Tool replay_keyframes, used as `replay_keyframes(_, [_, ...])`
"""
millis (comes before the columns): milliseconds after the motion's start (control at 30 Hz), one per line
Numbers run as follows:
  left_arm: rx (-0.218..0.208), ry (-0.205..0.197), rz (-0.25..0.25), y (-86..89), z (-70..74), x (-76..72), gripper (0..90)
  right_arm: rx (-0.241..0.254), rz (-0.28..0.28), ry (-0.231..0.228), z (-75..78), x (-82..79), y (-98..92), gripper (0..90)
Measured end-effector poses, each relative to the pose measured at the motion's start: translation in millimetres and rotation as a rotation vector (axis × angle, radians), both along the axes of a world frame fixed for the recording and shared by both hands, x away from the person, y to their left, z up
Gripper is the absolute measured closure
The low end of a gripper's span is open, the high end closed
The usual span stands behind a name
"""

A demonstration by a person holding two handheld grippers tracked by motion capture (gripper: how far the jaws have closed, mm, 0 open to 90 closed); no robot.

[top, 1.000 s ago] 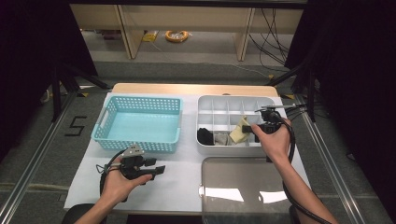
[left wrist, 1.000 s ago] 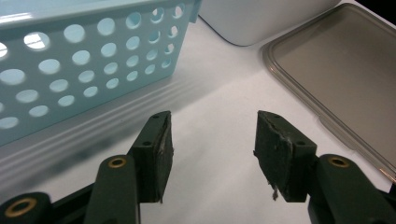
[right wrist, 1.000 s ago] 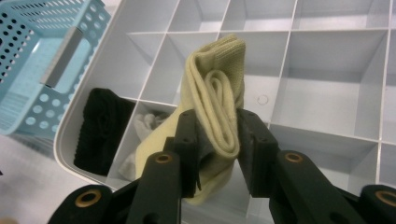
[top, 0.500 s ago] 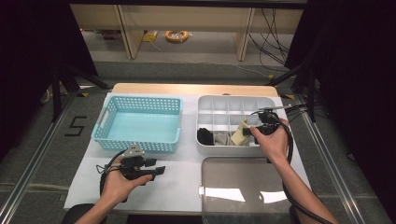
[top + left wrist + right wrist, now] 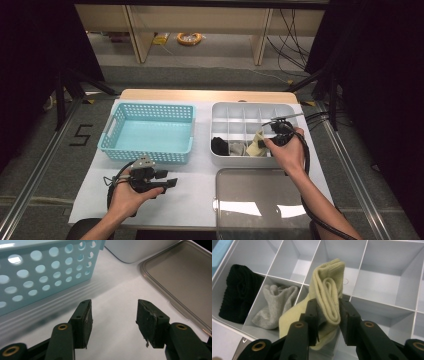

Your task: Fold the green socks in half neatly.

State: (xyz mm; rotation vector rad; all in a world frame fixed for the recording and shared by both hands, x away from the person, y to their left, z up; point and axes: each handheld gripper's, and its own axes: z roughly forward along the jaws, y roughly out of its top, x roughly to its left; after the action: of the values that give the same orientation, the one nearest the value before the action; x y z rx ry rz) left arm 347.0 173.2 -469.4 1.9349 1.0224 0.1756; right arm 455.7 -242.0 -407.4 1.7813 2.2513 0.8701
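A pale yellow folded sock (image 5: 329, 297) stands between the jaws of my right gripper (image 5: 328, 322), which is shut on it just above the near compartments of the white divided box (image 5: 387, 277). From above, the right gripper (image 5: 266, 141) and the yellow sock (image 5: 256, 145) sit over the near middle of the divided box (image 5: 250, 111). A black sock (image 5: 237, 295) and a grey sock (image 5: 274, 306) fill the two near-left compartments. My left gripper (image 5: 167, 181) rests open on the white mat with nothing between its pads (image 5: 85, 320).
A teal perforated basket (image 5: 145, 150), empty inside, stands at the left and shows close by as the basket wall (image 5: 37, 272). The clear lid (image 5: 260, 205) lies at the front right of the table; the lid's edge (image 5: 180, 280) is right of the left jaws.
My right gripper has drifted slightly toward the near left with the yellow sock. The left gripper has stayed put.
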Motion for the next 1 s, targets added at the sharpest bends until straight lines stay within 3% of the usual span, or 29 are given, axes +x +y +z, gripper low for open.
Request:
replay_keyframes(67, [-0.002, 0.006, 0.0, -0.4, 0.0, -0.3, 45.8, -0.027, 0.011, -0.013, -1.1, 0.6, 0.6, 71.6])
replay_keyframes(133, [-0.001, 0.008, -0.002, -0.3, 0.0, -0.2, 45.8, -0.026, 0.015, 0.006, -2.2, 0.9, 2.4, 71.6])
replay_keyframes(200, [0.001, 0.014, -0.006, 0.0, 0.2, -0.1, 45.8, -0.064, 0.03, -0.007, -3.4, 1.9, 1.3, 71.6])
replay_keyframes(333, [-0.001, 0.015, -0.008, 0.0, 0.0, 0.3, 45.7, -0.06, 0.012, 0.019, -4.3, 2.0, 6.0, 71.5])
replay_keyframes(433, [-0.004, 0.018, -0.009, -0.9, -0.5, 0.2, 45.7, -0.099, 0.039, 0.017, -5.1, 4.0, 8.3, 71.5])
replay_keyframes(667, [-0.001, 0.014, -0.01, -1.2, -1.4, 0.2, 45.7, -0.121, 0.045, 0.025, -6.3, 4.9, 12.5, 71.5])
replay_keyframes(733, [0.02, 0.016, -0.023, 0.1, -0.7, 0.4, 45.5, -0.122, 0.062, 0.037, -5.7, 4.7, 12.7, 71.5])
replay_keyframes(800, [0.002, 0.016, -0.012, -1.4, -1.3, 0.0, 45.5, -0.122, 0.046, 0.048, -5.3, 4.9, 14.8, 71.5])
replay_keyframes(1000, [0.006, 0.016, -0.019, -1.6, -1.1, 0.2, 45.4, -0.137, 0.06, 0.064, -6.2, 4.1, 17.8, 71.5])
